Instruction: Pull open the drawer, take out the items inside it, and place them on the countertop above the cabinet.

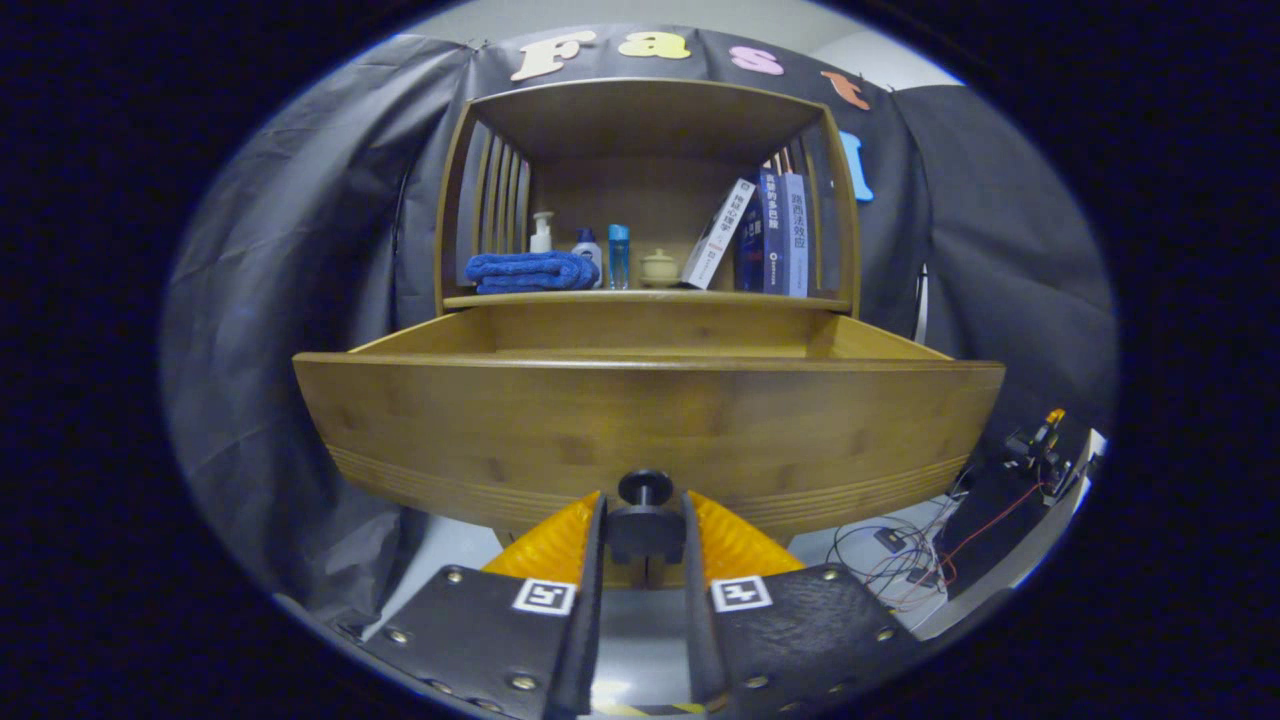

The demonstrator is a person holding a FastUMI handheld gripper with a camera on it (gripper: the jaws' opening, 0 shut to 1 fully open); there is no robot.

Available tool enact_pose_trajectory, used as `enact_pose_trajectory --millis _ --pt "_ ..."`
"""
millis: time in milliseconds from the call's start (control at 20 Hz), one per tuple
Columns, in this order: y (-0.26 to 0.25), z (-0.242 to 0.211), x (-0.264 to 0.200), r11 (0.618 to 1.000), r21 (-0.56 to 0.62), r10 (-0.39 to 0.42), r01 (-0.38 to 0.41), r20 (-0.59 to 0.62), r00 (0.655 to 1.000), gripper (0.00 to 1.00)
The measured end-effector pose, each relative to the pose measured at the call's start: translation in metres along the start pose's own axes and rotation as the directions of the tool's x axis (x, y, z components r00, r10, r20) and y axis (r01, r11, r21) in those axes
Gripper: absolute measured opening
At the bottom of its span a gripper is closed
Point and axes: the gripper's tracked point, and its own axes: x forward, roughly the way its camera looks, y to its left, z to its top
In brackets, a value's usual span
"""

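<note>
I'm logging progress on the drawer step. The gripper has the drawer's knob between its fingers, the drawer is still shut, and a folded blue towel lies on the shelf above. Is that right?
Not quite: the drawer is pulled out, not shut. The gripper view shows its side walls running back to the cabinet. The rest holds: the gripper has the knob between its fingers, and the folded blue towel lies on the shelf above.
</note>
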Motion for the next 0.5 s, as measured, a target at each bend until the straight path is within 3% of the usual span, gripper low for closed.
enact_pose_trajectory --millis 250,500 --pt "-0.012 0.041 -0.016 0.999 -0.029 -0.04 0.042 0.053 0.998 0.81" --pt "-0.013 0.096 -0.025 0.998 -0.035 -0.044 0.048 0.107 0.993 0.89"
